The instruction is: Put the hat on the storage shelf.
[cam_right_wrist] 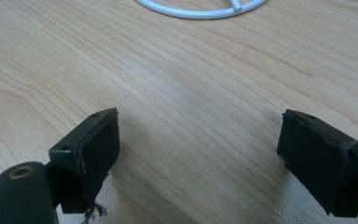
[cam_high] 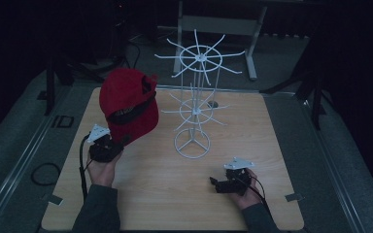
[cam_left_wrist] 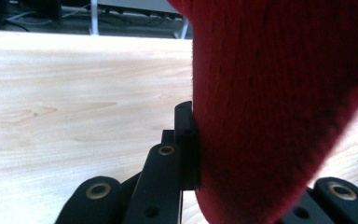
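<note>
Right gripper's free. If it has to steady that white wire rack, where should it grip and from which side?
Probably the thin upright pole of the white wire rack, low between the ring base and the lower tier of spokes. Come in level from the person's side with the open right gripper. The spokes fan out at both tiers, so that stretch looks easiest to reach. The left gripper holds the red fabric cap.

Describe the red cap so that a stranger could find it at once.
On the wooden table, look left of the white wire rack. The red cap, clamped in the left gripper, is the only coloured thing there.
</note>
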The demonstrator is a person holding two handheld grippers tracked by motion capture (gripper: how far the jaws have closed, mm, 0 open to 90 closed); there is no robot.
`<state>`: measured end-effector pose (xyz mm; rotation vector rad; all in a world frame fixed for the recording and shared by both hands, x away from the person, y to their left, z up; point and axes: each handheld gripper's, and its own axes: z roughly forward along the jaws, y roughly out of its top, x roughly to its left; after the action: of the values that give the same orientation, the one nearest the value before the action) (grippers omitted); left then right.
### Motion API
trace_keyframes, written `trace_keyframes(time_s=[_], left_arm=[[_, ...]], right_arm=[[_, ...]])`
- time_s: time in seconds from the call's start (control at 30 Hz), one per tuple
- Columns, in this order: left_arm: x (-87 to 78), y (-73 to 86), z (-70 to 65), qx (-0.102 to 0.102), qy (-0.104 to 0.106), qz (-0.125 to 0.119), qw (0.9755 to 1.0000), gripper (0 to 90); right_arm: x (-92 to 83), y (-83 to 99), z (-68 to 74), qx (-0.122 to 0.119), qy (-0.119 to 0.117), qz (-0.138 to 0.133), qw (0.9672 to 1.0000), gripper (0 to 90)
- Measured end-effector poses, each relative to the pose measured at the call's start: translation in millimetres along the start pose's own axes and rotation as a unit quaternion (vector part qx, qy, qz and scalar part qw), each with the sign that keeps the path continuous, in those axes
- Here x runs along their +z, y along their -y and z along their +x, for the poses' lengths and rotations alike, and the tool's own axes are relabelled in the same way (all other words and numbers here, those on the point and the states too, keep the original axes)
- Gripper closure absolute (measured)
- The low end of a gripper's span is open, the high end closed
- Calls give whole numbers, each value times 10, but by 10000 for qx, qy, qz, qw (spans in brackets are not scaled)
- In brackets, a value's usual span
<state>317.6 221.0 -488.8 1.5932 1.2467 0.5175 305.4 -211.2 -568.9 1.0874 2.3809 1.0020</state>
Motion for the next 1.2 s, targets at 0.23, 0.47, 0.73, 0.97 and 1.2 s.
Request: trace_keyframes(time_s=[0.23, 0.47, 0.73, 0.97, 1.2], left_arm=[[-59, -98, -54, 14, -96, -86, 9999, 857], [-137, -187, -93, 55, -115, -208, 9997, 857], [-178, -263, -136, 105, -113, -254, 9996, 857], [-195, -330, -149, 125, -81, -309, 9994, 857], [-217, -393, -174, 121, -35, -381, 9992, 856]], right_arm=[[0, 0, 1, 9, 0, -2, 10000, 128], [-2, -1, 1, 9, 3, 9, 10000, 128], [-2, -1, 1, 9, 2, 9, 10000, 128], [-1, -1, 3, 21, 4, 2, 10000, 128], [-1, -1, 1, 4, 5, 1, 10000, 128]])
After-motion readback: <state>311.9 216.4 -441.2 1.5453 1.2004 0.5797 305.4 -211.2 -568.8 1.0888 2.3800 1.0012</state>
